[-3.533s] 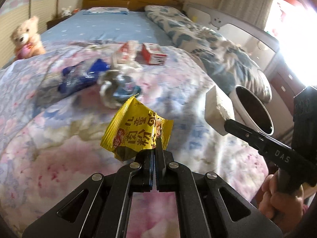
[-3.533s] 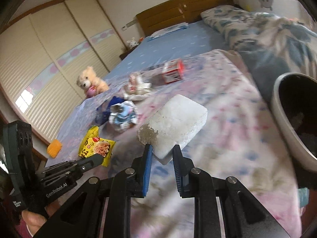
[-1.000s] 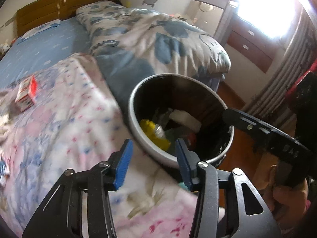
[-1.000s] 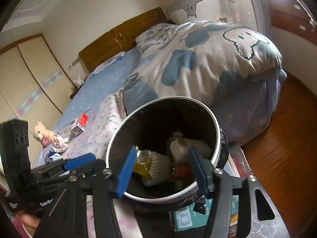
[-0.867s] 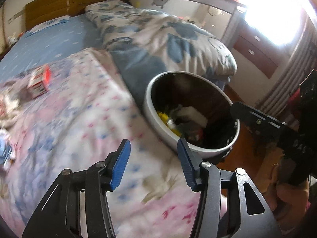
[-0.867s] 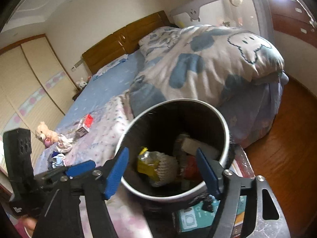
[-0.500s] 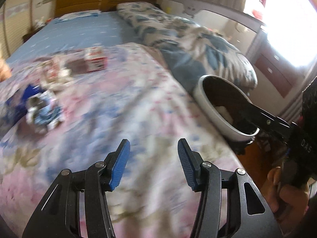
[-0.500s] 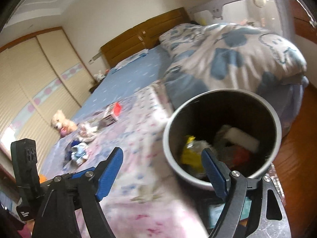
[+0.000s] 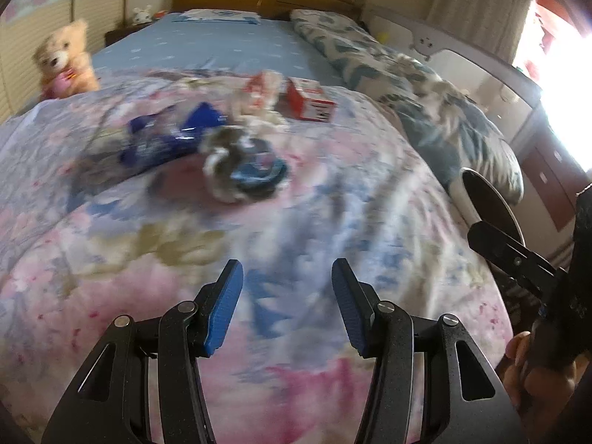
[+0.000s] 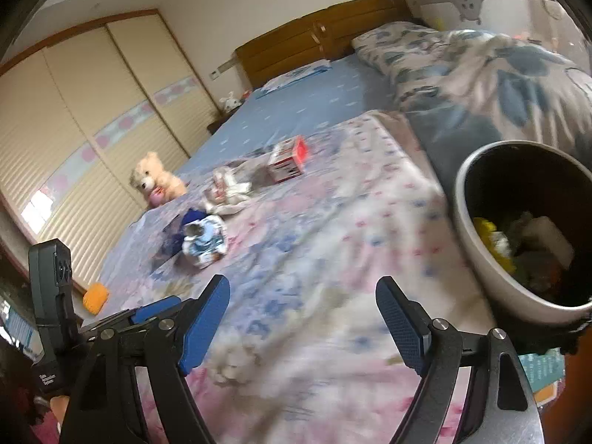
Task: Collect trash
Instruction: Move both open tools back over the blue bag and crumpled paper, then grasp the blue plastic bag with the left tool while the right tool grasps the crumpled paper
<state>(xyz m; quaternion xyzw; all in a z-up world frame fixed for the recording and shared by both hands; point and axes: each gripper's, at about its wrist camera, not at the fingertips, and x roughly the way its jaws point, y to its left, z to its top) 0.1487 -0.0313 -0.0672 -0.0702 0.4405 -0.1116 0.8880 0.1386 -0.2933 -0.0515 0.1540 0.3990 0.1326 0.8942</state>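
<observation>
Daylight floods in from window at right of left wrist view, blown out to white glare. Quilt and wrappers smeared by motion blur. Right wrist view dimmer, warm, also blurred. Fisheye bends edges; dark vignette in corners.

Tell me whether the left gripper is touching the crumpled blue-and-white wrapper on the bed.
Apart. In the left wrist view the left gripper has open jaws holding nothing, and a wide stretch of floral quilt lies between its fingertips and the crumpled blue-and-white wrapper.
</observation>
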